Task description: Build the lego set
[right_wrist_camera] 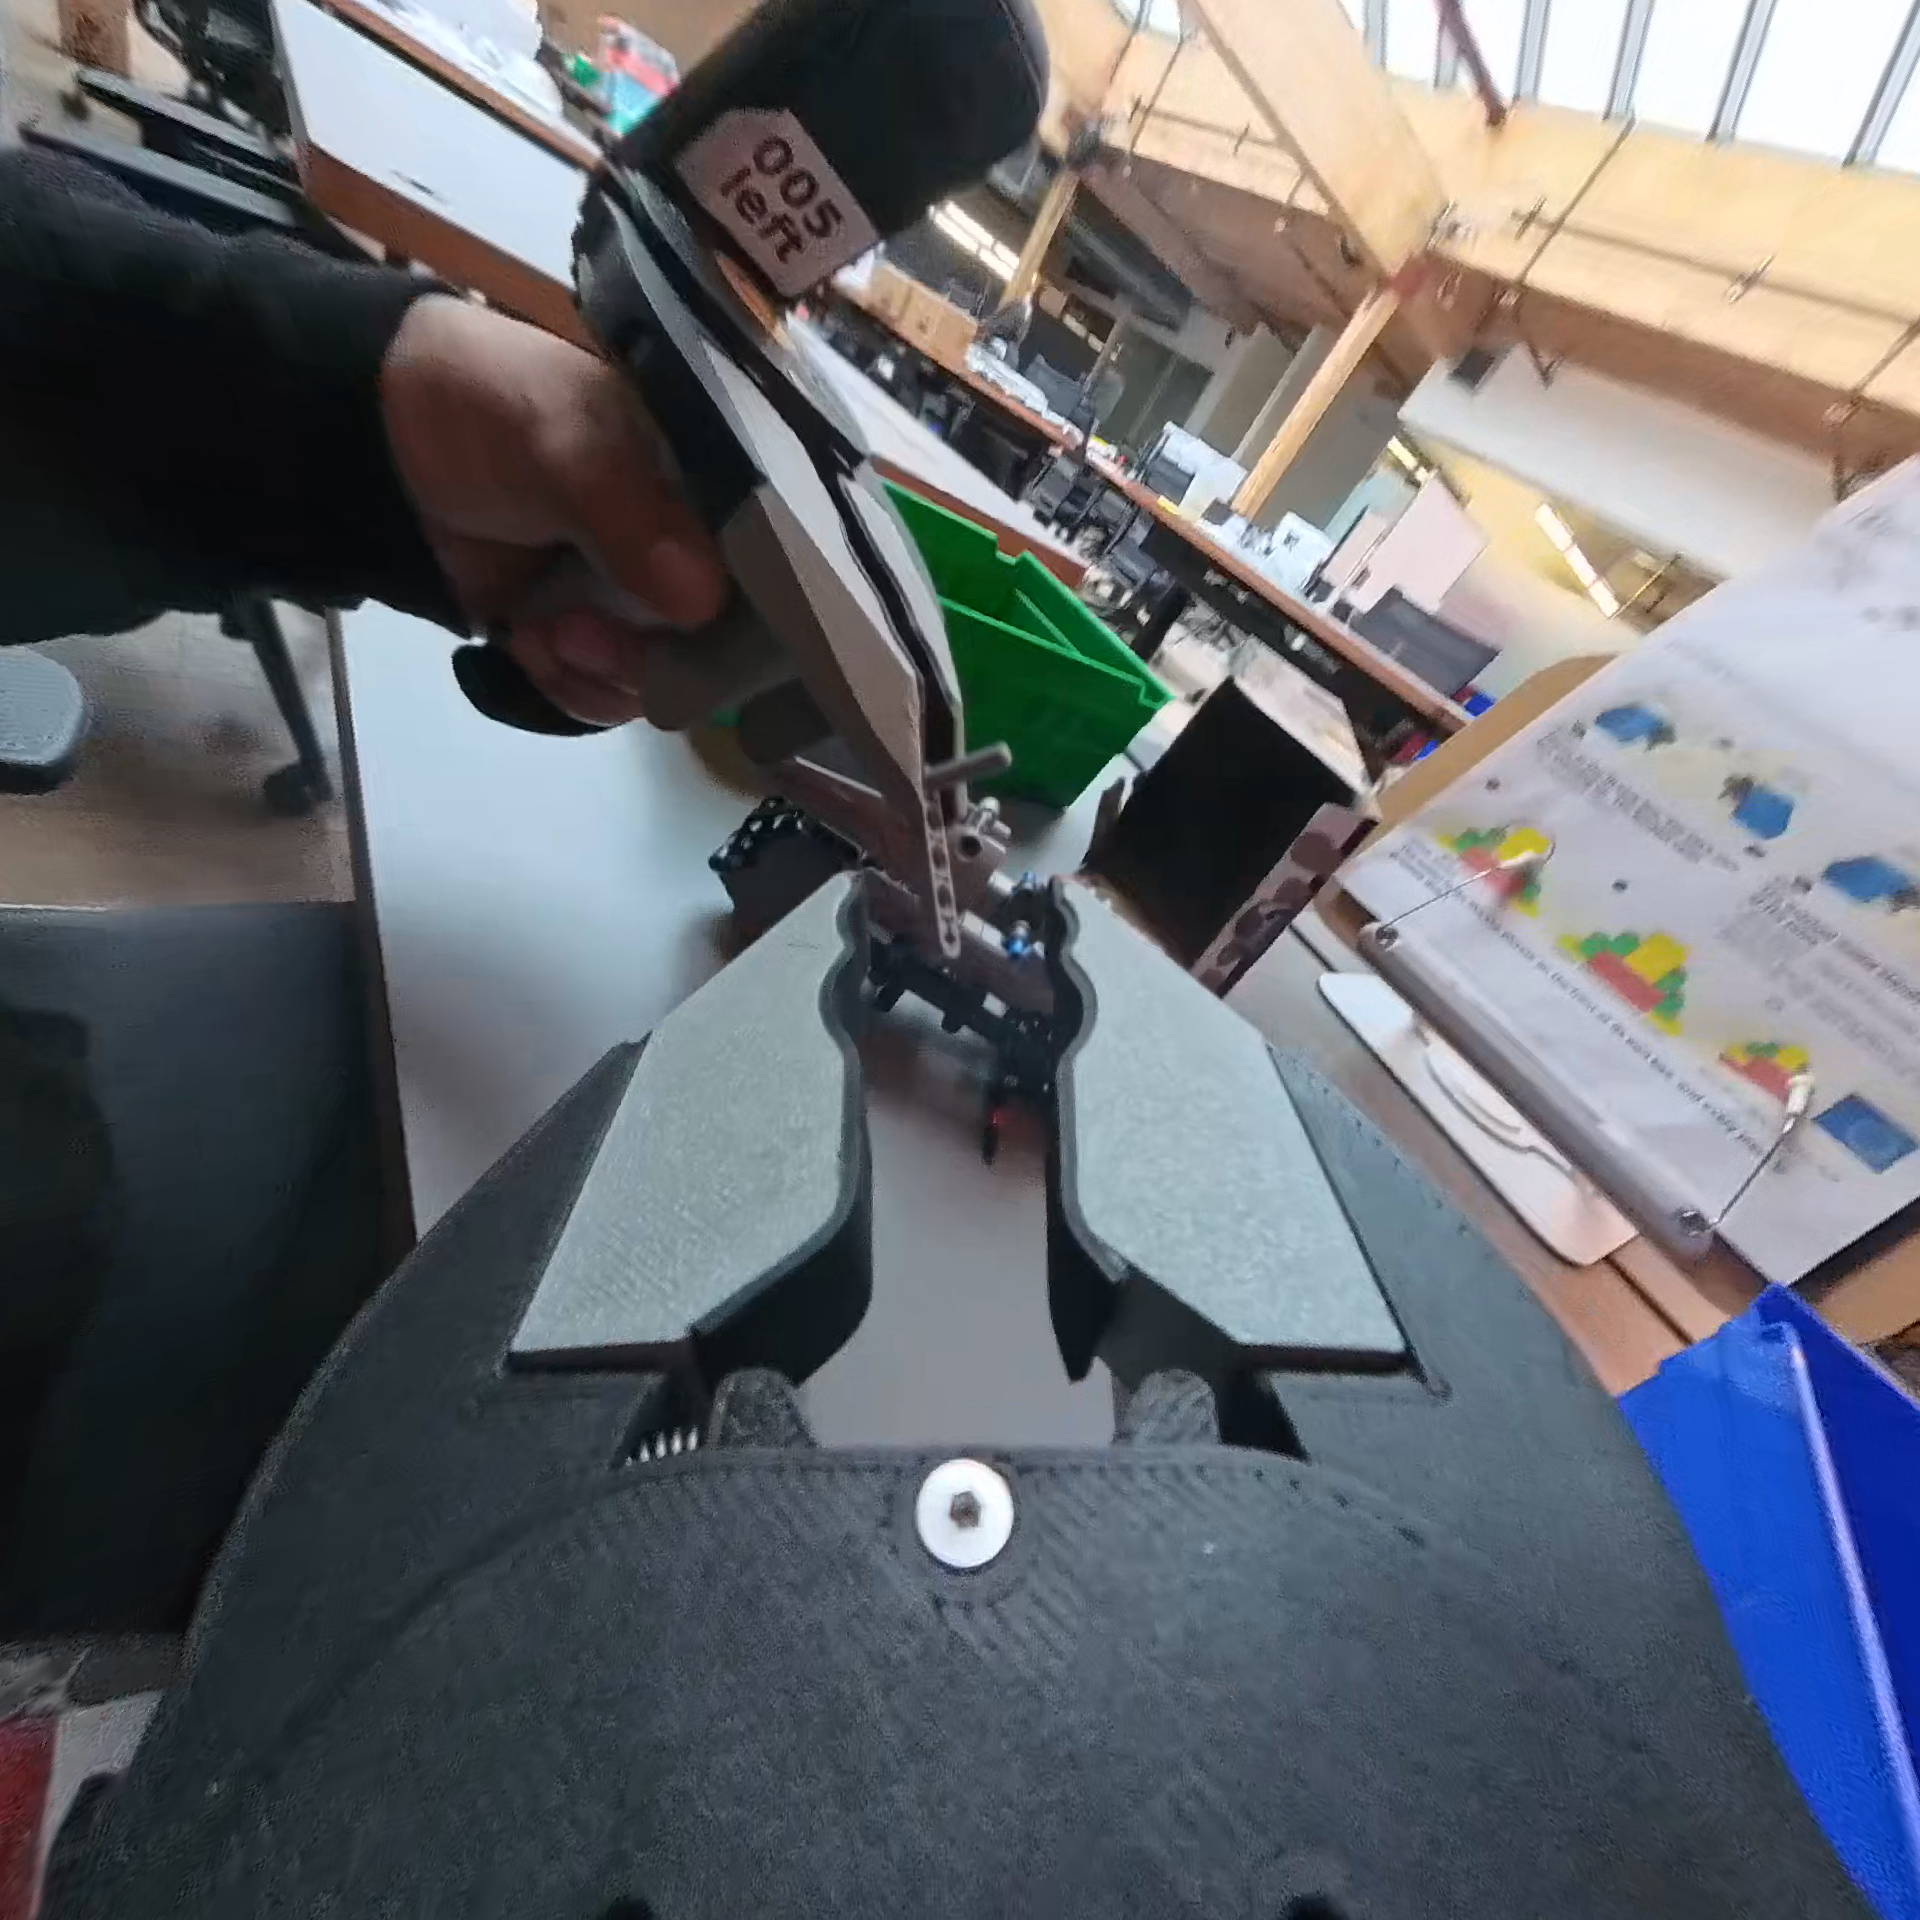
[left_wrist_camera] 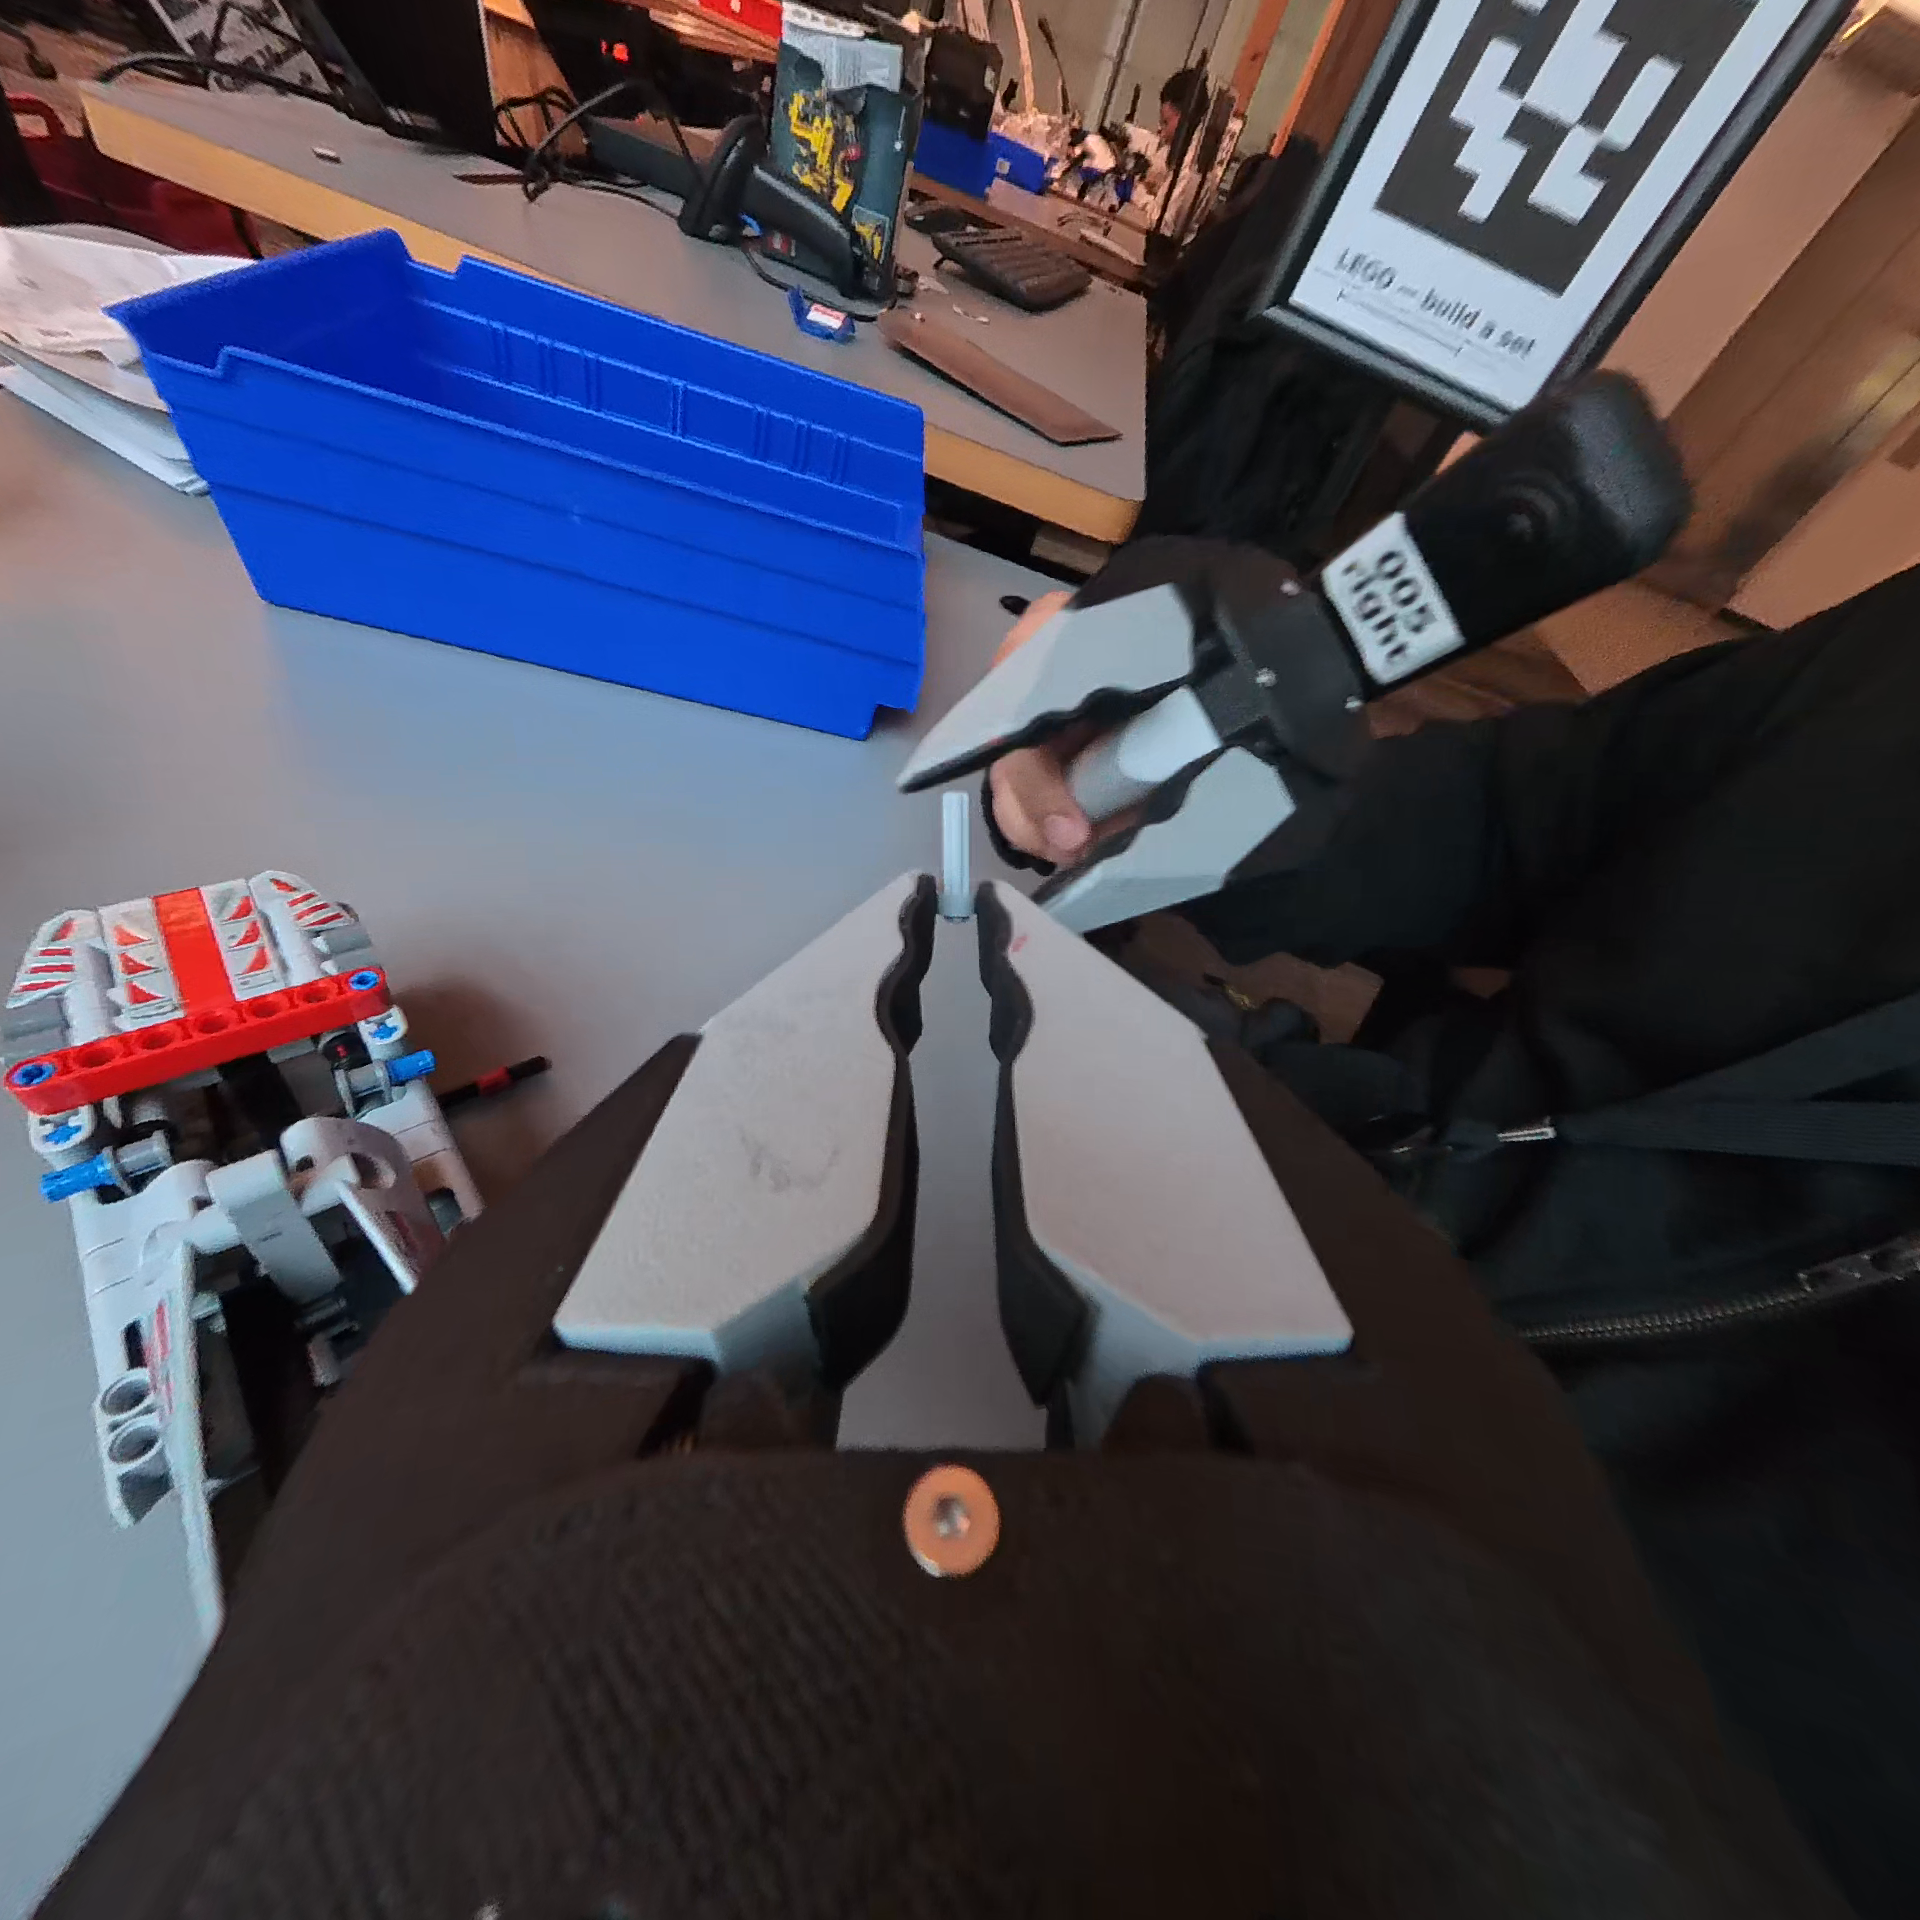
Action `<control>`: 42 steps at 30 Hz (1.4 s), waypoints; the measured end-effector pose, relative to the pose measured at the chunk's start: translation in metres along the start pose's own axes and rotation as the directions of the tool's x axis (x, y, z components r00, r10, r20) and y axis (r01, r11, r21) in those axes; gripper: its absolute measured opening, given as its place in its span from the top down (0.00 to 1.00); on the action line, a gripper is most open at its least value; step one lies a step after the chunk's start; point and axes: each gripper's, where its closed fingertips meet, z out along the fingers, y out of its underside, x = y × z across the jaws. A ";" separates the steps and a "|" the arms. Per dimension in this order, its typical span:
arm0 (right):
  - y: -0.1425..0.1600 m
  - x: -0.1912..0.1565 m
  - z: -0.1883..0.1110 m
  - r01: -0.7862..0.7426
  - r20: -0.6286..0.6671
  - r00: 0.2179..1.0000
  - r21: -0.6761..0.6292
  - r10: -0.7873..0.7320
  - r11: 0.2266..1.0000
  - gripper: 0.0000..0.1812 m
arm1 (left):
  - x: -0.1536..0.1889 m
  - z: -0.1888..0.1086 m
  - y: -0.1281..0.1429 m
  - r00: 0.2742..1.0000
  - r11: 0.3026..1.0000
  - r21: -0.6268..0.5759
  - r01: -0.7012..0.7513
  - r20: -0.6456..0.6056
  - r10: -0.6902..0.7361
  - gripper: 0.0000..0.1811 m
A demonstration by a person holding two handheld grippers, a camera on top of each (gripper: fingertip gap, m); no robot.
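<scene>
A: Fingers of the left gripper [left_wrist_camera: 953,902] are closed narrowly on a small grey axle piece [left_wrist_camera: 954,852], which is held upright at the tips, probably so that its free end is exposed.

B: And the right gripper [right_wrist_camera: 954,902]?

A: Its fingers are spread, and nothing is held between them. In the left wrist view it is seen just beside the axle piece, perhaps so that the piece can be taken over or joined.

B: Where is the lego model [left_wrist_camera: 208,1122] found?

A: It is laid on the grey table [left_wrist_camera: 520,810], well apart from the axle, near the blue bin [left_wrist_camera: 582,520]. An instruction sheet [right_wrist_camera: 1704,914] is propped up at the right, likely for reference.
</scene>
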 end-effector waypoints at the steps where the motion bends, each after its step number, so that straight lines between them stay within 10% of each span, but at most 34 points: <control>1: 0.004 0.001 0.001 0.003 -0.001 1.000 -0.020 -0.003 1.000 0.84 | 0.002 0.000 -0.002 1.000 1.000 0.017 0.016 -0.020 -0.015 0.97; 4: 0.003 0.003 0.001 0.070 -0.040 0.997 -0.040 -0.071 0.997 0.99 | 0.001 0.003 -0.006 0.999 0.997 0.058 0.041 -0.018 -0.040 0.96; 14: -0.005 0.010 0.009 0.080 -0.165 0.982 -0.066 -0.090 0.995 1.00 | -0.002 0.011 -0.016 0.993 0.973 0.199 0.120 -0.026 -0.117 0.96; 23: -0.003 0.010 -0.009 -0.184 0.158 0.969 -0.040 0.188 0.982 0.91 | 0.002 0.010 0.006 0.993 0.993 -0.050 -0.103 0.052 0.106 0.96; 26: -0.014 0.005 -0.006 -0.424 0.283 0.865 -0.031 0.414 0.905 0.94 | 0.003 0.011 -0.010 0.992 0.990 0.076 -0.115 0.065 0.111 0.96; 32: -0.040 0.024 -0.001 -0.861 0.459 0.470 0.050 0.754 0.506 0.99 | 0.002 0.010 -0.027 0.949 0.935 0.221 -0.279 0.216 0.232 0.97; 42: -0.040 0.017 0.012 -0.916 0.507 0.353 0.015 0.786 0.402 1.00 | -0.010 0.014 -0.019 0.856 0.908 0.080 -0.411 0.375 0.355 0.97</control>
